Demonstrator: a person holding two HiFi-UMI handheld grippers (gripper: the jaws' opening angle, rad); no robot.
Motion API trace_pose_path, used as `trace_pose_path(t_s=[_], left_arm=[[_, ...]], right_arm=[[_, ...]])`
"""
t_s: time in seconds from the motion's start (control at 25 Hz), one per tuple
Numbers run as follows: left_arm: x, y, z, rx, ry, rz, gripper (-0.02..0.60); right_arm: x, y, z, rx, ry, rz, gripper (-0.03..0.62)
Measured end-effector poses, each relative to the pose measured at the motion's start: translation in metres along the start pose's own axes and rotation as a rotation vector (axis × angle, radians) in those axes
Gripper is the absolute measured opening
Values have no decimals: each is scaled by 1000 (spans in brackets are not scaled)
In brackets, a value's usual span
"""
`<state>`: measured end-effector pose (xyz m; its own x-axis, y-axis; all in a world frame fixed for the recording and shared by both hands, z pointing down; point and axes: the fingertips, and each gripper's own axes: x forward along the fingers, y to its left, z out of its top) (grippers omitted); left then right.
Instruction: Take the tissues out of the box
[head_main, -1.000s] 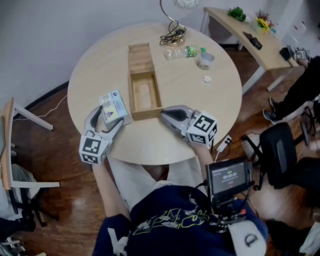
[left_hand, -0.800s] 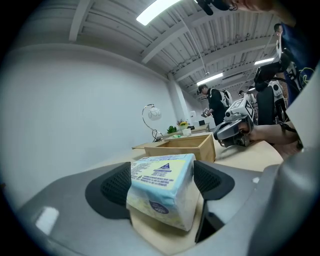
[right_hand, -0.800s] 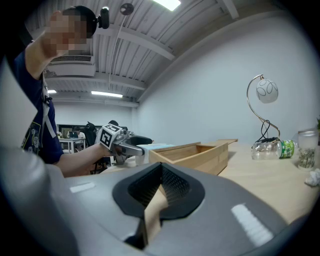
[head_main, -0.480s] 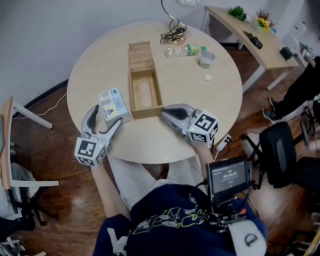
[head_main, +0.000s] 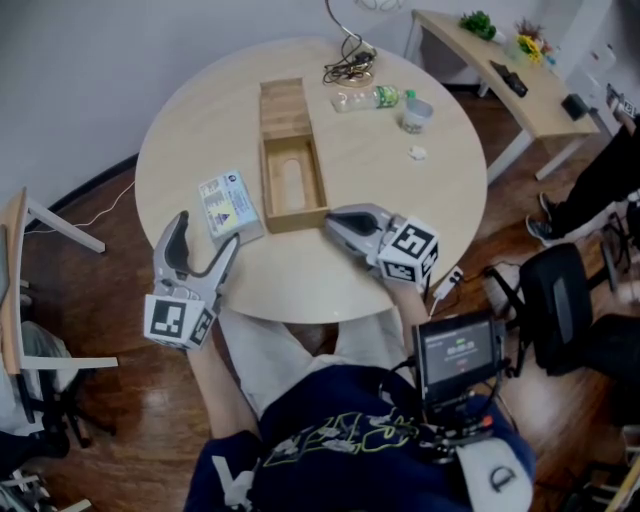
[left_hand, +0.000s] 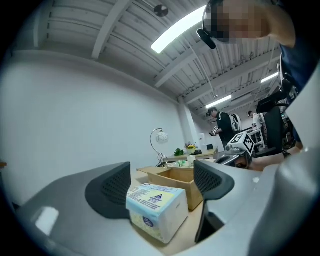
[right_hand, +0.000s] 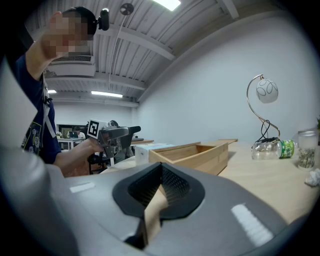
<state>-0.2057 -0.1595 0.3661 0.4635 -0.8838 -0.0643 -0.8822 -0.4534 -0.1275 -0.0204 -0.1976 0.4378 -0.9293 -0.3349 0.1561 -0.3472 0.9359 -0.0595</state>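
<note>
While the tissue pack (head_main: 229, 205) lies on the table (head_main: 400, 210) just left of the wooden box (head_main: 268, 190) (already out of it), the left gripper (head_main: 207, 229) stands wide open with the pack just ahead of its tips. The right gripper (head_main: 335, 220), closed and empty, is farther away, at the box's near corner.

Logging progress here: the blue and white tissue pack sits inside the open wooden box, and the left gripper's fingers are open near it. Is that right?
No. The blue and white tissue pack lies on the round wooden table beside the open wooden box, not inside; the head view shows it. The left gripper is open near it.
</note>
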Motion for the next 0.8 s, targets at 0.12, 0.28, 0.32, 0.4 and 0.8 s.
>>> trace_pose_path(t_s=[0.12,0.28,0.32,0.4,0.8], left_arm=[[-2,-11,-4,2,36,-13,399],[-1,-26,-4,-9,44,-48,399],[-1,-30,-4,-13,51,-54,397],[0,-36,-5,-25,68,-57,398],[5,-66,-6,-64,80,-107,398]], right_arm=[[1,1,0,-2,2,4,-3],[1,-1,-1,-7,5,-1,-3],[1,-1,-2,-5,6,0,-3],[1,0,-3,-2,4,3,-3],[1,0,1,-10,-1,1,-3]])
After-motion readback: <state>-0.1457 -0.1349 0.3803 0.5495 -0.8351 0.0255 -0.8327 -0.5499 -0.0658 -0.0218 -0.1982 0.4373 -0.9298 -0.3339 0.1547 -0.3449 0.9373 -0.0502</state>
